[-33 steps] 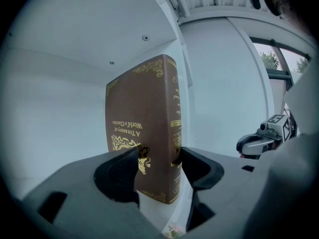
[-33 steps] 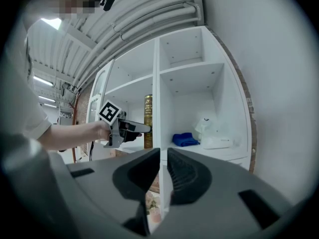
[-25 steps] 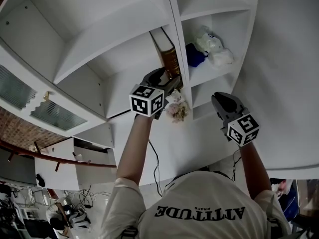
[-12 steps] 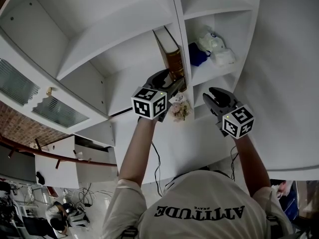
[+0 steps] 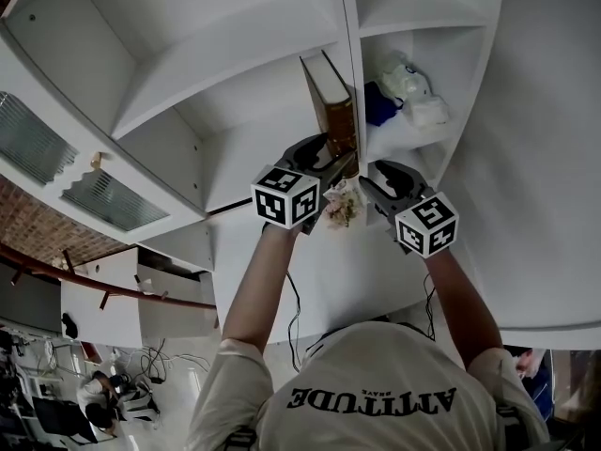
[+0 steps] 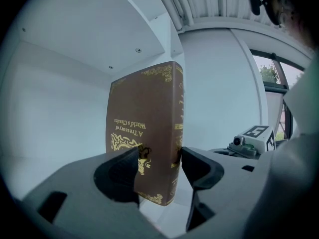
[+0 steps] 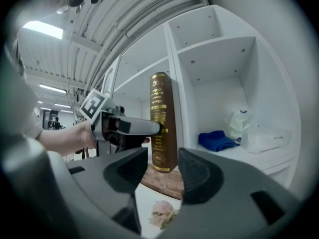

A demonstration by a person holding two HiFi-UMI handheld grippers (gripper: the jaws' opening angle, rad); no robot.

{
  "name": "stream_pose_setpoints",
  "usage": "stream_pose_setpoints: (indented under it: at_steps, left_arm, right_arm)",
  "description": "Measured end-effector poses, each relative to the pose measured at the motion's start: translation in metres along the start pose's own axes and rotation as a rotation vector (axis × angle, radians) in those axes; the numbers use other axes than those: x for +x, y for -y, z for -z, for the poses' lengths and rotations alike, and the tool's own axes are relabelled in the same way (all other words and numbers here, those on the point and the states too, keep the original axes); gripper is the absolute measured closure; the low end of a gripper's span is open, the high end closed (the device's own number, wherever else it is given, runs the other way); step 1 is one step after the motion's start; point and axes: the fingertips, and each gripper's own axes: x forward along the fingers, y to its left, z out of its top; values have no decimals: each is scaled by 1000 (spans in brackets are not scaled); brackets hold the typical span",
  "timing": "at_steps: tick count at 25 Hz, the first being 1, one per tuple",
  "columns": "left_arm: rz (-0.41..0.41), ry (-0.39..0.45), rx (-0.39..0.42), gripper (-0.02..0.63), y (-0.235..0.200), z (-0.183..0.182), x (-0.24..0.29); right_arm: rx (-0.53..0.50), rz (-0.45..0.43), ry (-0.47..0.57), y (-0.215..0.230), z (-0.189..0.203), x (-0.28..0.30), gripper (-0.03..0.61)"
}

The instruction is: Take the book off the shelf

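The book (image 5: 331, 101) is tall and looks heavy, and only its low end is pinched. The left hand-held gripper (image 5: 329, 154) is closed on it there, one jaw on the front cover and one on the other side. I think the top could tip over or the book could slip out, because so much of it sticks up above the grip.

The book stands up straight at the front of the shelf (image 5: 235, 54), just beside the white wall between two boxes of the shelf. I cannot tell if its bottom rests on the board. If it is pulled crooked, it could scrape that wall. A little bunch of flowers (image 5: 343, 205) sits right under the two grippers and could get knocked.

The right hand-held gripper (image 5: 383, 175) has just been opening its jaws. They stand wide apart and hold nothing, and the spine of the book is in front of them, not touched. If it comes in too fast, it could bump the book loose.

Both arms reach up high in front of the person, side by side, and both grippers point about flat toward the shelf
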Motion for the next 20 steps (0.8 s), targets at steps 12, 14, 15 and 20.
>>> stream_pose_setpoints:
  at_steps: [12,14,15,20]
  left_arm:
    - [16,-5,-36,329,10,0,-6]
    - [17,-7,-39,328,13,0,-7]
    - [17,-8,-40,329,14,0,-7]
    - [8,-7,-54,330,15,1,-9]
  right_arm:
    - [18,28,-17,-9,16,43,334]
    - [22,38,-7,-10,16,46,334]
    - [27,40,-1,-11,16,48,334]
    - [35,85,33,-9,16,57,334]
